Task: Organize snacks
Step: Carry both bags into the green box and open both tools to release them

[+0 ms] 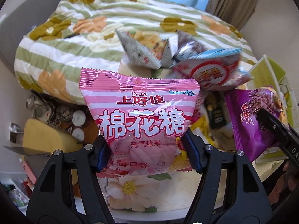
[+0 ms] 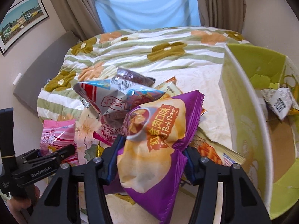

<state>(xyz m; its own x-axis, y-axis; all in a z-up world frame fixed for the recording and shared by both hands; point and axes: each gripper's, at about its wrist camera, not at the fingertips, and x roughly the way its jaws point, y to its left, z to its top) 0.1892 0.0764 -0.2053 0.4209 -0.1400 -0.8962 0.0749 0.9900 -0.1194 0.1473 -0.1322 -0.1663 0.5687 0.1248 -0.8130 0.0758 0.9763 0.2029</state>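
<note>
L gripper (image 1: 147, 153): pinching pink marshmallow bag (image 1: 139, 119) low down, blue pads on both side edges; bag stands upright betw. the fingers, print facing cam.
R gripper (image 2: 149, 160): clamped on purple chip bag (image 2: 158, 143), squeezing it at the waist so it bulges above & below; bag tilted, top corner pointing up-right.
Pink marshmallow bag, R view (image 2: 58, 136): at left edge, held in the L gripper (image 2: 69, 149), which a hand (image 2: 20, 203) grips lower left.
Purple chip bag, L view (image 1: 256, 119): at right, w/ the R gripper (image 1: 269, 119) black finger across it.
Snack pile (image 2: 119, 97): loose on the bed beyond both grippers – red/white bag, dark brown packet, blue-edged packs, all overlapping; blurred in L view.
Green box (image 2: 243, 100): open top, on the bed to the right of the pile; a white packet (image 2: 280, 100) w/ dark print lies inside, plus bits I can't make out.
Bed (image 2: 168, 59): floral quilt, green stripes, orange & olive flowers.
Backdrop: blue sheet (image 2: 147, 7) over window, beige curtains either side; framed picture (image 2: 22, 20) on left wall.
</note>
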